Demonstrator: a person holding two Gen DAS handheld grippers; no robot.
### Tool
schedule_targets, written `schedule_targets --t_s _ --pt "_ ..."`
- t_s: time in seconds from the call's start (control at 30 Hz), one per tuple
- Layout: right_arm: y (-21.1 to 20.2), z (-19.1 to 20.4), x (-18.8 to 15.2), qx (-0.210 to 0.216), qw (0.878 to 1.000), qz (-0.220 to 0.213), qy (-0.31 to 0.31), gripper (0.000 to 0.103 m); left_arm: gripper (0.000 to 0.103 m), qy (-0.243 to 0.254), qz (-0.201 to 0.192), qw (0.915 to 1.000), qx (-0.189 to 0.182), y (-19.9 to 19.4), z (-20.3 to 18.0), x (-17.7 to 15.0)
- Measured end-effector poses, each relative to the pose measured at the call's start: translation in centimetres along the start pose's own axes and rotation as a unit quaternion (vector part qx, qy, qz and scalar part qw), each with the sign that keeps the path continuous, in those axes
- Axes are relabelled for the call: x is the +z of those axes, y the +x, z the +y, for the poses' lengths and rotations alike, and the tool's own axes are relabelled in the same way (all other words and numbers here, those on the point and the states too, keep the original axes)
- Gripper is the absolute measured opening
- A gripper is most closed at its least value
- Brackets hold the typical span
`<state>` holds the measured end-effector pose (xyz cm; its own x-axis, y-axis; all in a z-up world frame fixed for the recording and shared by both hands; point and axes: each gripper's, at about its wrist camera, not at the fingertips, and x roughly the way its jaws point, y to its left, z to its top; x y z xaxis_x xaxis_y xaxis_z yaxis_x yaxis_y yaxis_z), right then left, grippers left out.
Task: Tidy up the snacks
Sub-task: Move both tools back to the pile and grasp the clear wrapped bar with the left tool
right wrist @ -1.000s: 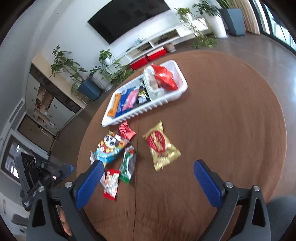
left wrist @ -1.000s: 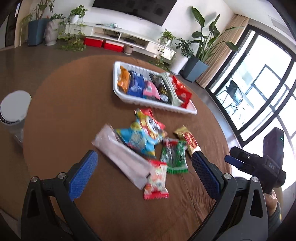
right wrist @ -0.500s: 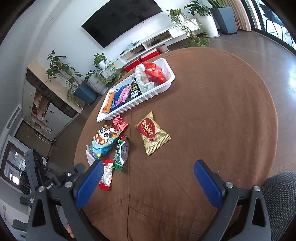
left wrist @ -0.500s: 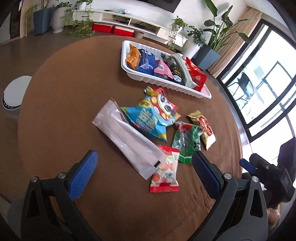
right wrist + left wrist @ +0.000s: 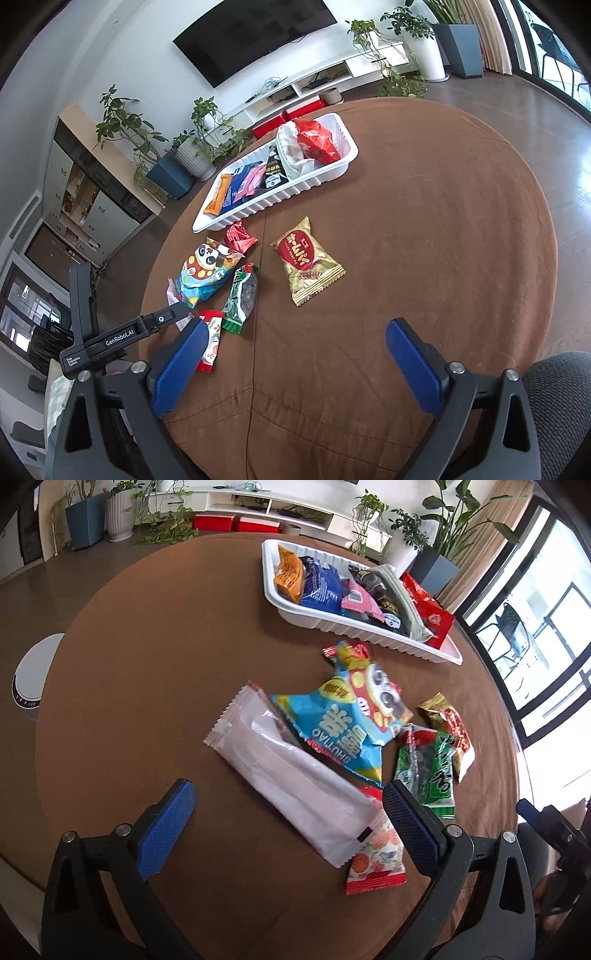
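A white tray holding several snack packets sits at the far side of the round brown table. Loose packets lie in front of it: a long white pack, a blue panda bag, a green packet, a gold-red packet, a small red packet and a red-white candy packet. My left gripper is open just above the white pack's near end. My right gripper is open over bare cloth, holding nothing.
The brown tablecloth covers the whole table. A white round device stands on the floor to the left. A grey chair cushion shows at the lower right. Potted plants, a TV console and windows ring the room.
My left gripper has come down and forward over the loose packets, its fingers now straddling the white pack's end. My right gripper drew back slightly from the table; both stayed open.
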<state>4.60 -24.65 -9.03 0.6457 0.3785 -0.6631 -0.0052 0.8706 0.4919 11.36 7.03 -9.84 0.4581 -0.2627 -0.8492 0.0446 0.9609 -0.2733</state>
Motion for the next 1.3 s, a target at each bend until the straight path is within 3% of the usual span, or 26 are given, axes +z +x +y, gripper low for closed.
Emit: schedule_targets --t_s 0.23,0.53,0.87,1.0,1.3 --pt "-0.1 0.4 -0.1 -0.005 1.0 -0.002 -0.015 0.1 0.101 0.001 -0.002 0.9999 0.017 -0.6 1.5 0.2" --pt "-0.2 0.6 -0.2 -0.006 1.0 -0.001 -0.019 0.1 0.102 -0.04 -0.004 0.9991 0.008 0.2 1.8 1.2" --pt "-0.2 0.7 -0.3 -0.012 1.0 0.0 -0.025 0.1 0.1 0.028 0.012 0.9986 0.043 1.5 0.0 1.5" --pt "-0.3 0.7 -0.4 -0.015 0.999 -0.002 -0.029 0.1 0.088 0.068 0.02 0.995 0.071 1.7 -0.5 1.3" --pt "-0.3 1.3 -0.5 -0.02 0.999 0.002 -0.05 0.097 0.058 0.089 0.014 0.9935 0.069 1.8 -0.6 1.5"
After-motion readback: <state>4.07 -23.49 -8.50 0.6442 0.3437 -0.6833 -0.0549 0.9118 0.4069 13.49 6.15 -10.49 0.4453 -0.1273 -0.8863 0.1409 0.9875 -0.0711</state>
